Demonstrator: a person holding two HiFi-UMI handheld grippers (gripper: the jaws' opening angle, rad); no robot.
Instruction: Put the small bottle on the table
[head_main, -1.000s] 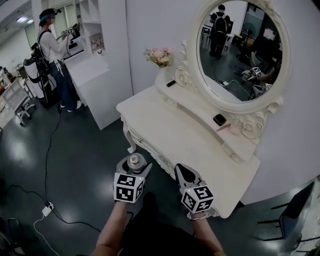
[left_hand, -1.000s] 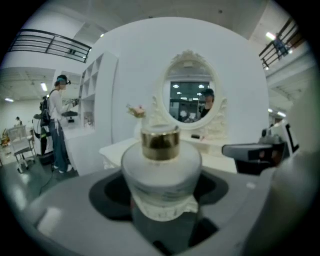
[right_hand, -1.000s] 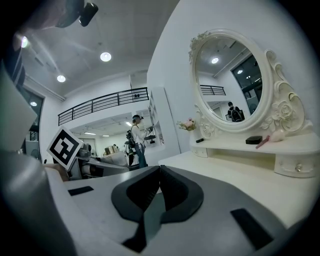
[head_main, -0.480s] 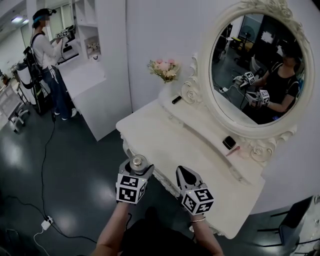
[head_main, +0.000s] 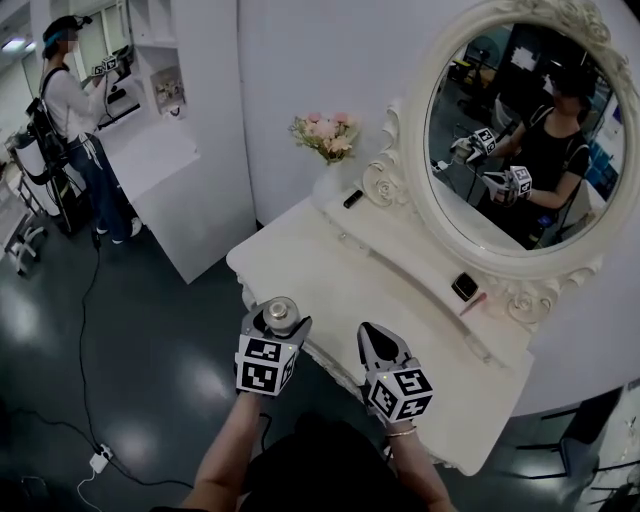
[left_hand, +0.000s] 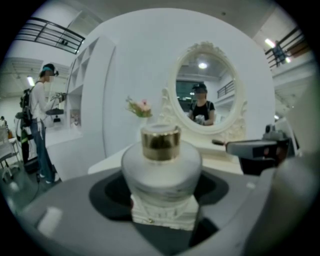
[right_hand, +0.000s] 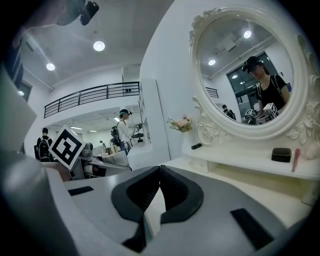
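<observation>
A small frosted white bottle (left_hand: 161, 172) with a gold cap sits upright between the jaws of my left gripper (head_main: 279, 322), which is shut on it. In the head view the small bottle (head_main: 277, 315) hangs just off the near left edge of the white dressing table (head_main: 330, 275), above the dark floor. My right gripper (head_main: 376, 345) is beside it, over the table's front edge, jaws shut with nothing between them; its tips (right_hand: 159, 170) touch in the right gripper view.
A large oval mirror (head_main: 520, 130) stands at the table's back. On the raised shelf are a flower bunch (head_main: 324, 132), a small black item (head_main: 353, 198), a dark box (head_main: 464, 287) and a pink stick (head_main: 474, 302). Another person (head_main: 70, 110) stands far left by white shelving.
My view has shifted toward the table and mirror. Both grippers rose slightly and moved closer to the table's front edge, the bottle still held.
</observation>
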